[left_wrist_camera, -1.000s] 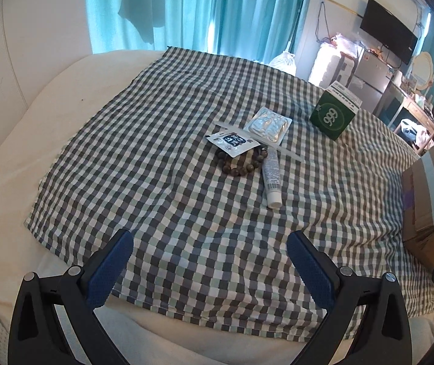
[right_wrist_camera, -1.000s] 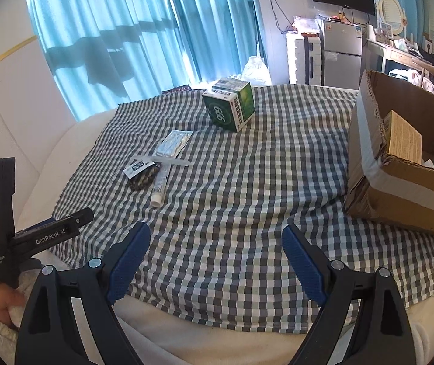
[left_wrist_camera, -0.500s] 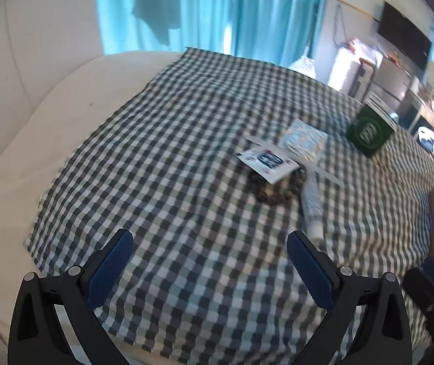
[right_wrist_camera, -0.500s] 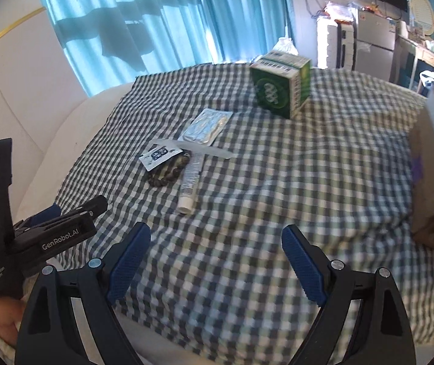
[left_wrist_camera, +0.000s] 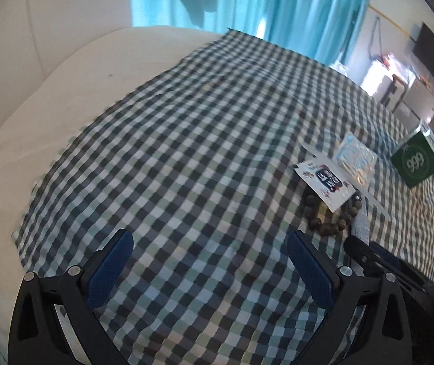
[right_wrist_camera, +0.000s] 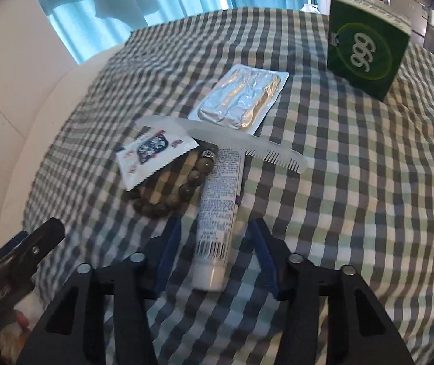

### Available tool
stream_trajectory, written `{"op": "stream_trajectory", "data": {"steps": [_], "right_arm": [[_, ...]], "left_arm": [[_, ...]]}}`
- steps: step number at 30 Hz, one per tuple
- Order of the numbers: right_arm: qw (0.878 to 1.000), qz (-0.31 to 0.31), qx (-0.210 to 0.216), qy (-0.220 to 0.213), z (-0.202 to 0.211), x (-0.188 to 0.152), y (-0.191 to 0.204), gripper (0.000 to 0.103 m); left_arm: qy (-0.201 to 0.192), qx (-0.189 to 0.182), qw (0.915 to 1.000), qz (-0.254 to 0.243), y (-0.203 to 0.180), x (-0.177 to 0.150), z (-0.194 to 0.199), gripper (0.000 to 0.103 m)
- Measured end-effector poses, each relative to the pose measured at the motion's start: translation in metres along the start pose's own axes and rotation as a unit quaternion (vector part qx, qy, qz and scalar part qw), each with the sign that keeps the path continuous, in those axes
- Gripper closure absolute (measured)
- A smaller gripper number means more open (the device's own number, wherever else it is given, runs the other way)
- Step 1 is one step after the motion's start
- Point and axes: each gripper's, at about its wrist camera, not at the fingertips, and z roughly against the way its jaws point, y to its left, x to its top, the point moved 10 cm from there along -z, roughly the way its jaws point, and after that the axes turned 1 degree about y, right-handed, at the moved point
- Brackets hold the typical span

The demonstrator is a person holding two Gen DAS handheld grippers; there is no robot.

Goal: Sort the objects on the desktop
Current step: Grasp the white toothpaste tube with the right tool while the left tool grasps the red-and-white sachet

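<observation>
Fingers of the right gripper (right_wrist_camera: 215,251) straddle the cap end of the white tube (right_wrist_camera: 218,216); they have just been closing, with the tube between them. A gap shows on each side, so the pads are not yet pressing and nothing is held. Fingers of the left gripper (left_wrist_camera: 210,270) stand wide apart over bare checked cloth (left_wrist_camera: 186,152), holding nothing.

Progress: judged to be at the very start. All objects lie in one cluster on the cloth; none appears sorted. The tube pick is the step in hand, and everything else is left to do.

Objects:
- Tube: white, printed text and a barcode, cap toward the camera, lying flat. Its far end goes under the comb (right_wrist_camera: 226,140).
- Comb: pale, translucent, lying across the cluster, teeth at the right end.
- Bead bracelet (right_wrist_camera: 171,191): dark round beads, touching the tube's left side, partly under the sachet (right_wrist_camera: 153,155).
- Sachet: white with a dark printed patch, serrated edge.
- Blister pack (right_wrist_camera: 241,99): silvery foil, resting on the comb's far edge.
- Green box (right_wrist_camera: 366,51): stands apart, further back on the right, marked "999".

Surface looks like a bed, not a worktop; the soft cloth may give under the tube when squeezed.
</observation>
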Motion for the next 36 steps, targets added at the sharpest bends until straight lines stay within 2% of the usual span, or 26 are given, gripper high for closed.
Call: {"op": "stream_trajectory", "data": {"steps": [3,5,7,11,12,14,21,24,25,27,28,29,31,35,36], "right_arm": [[0.999,0.031,-0.023,-0.003,0.001,-0.001,-0.005,0.079],[0.999,0.039,-0.024,-0.006,0.01,-0.007,-0.011,0.079],[0.999,0.031,-0.031,-0.007,0.021,-0.015,-0.024,0.079],[1.0,0.008,-0.026,-0.003,0.041,-0.035,-0.05,0.079],[1.0,0.007,-0.03,-0.004,0.044,-0.039,-0.055,0.079],[0.999,0.001,-0.036,0.0,0.051,-0.046,-0.067,0.079],[0.999,-0.02,-0.033,0.01,0.05,-0.048,-0.08,0.078],[0.999,-0.016,-0.036,0.012,0.049,-0.048,-0.079,0.078],[0.999,-0.017,-0.035,0.012,0.048,-0.047,-0.079,0.078],[0.999,-0.018,-0.033,0.015,0.048,-0.048,-0.08,0.078],[0.999,-0.019,-0.034,0.015,0.049,-0.048,-0.08,0.078],[0.999,-0.018,-0.036,0.015,0.05,-0.049,-0.082,0.078],[0.999,-0.02,-0.036,0.016,0.051,-0.05,-0.084,0.078],[0.999,-0.024,-0.035,0.016,0.057,-0.051,-0.084,0.078],[0.999,-0.024,-0.036,0.014,0.06,-0.051,-0.085,0.078]], "left_arm": [[-0.013,-0.003,0.999,-0.044,-0.019,0.005,-0.004,0.0],[-0.019,-0.027,0.9969,-0.072,-0.037,0.008,-0.006,0.0],[-0.02,-0.067,0.9923,-0.102,-0.061,0.01,-0.009,0.0],[-0.024,-0.111,0.9839,-0.138,-0.093,0.016,-0.013,0.0],[-0.023,-0.108,0.9827,-0.148,-0.099,0.017,-0.017,0.0],[-0.029,-0.08,0.9831,-0.162,-0.106,0.023,-0.024,0.0],[-0.006,-0.105,0.981,-0.163,-0.132,0.035,-0.048,0.0],[-0.008,-0.099,0.9789,-0.179,-0.138,0.036,-0.061,0.0],[0.0,-0.102,0.9784,-0.18,-0.139,0.035,-0.065,0.002],[0.003,-0.121,0.9774,-0.173,-0.141,0.035,-0.064,0.019],[0.005,-0.127,0.9772,-0.17,-0.141,0.034,-0.063,0.033],[0.01,-0.128,0.9776,-0.167,-0.14,0.034,-0.063,0.038],[0.019,-0.135,0.9769,-0.164,-0.138,0.031,-0.06,0.041],[0.02,-0.141,0.9752,-0.17,-0.131,0.025,-0.044,0.059],[0.02,-0.141,0.9753,-0.168,-0.129,0.024,-0.039,0.06]]}}
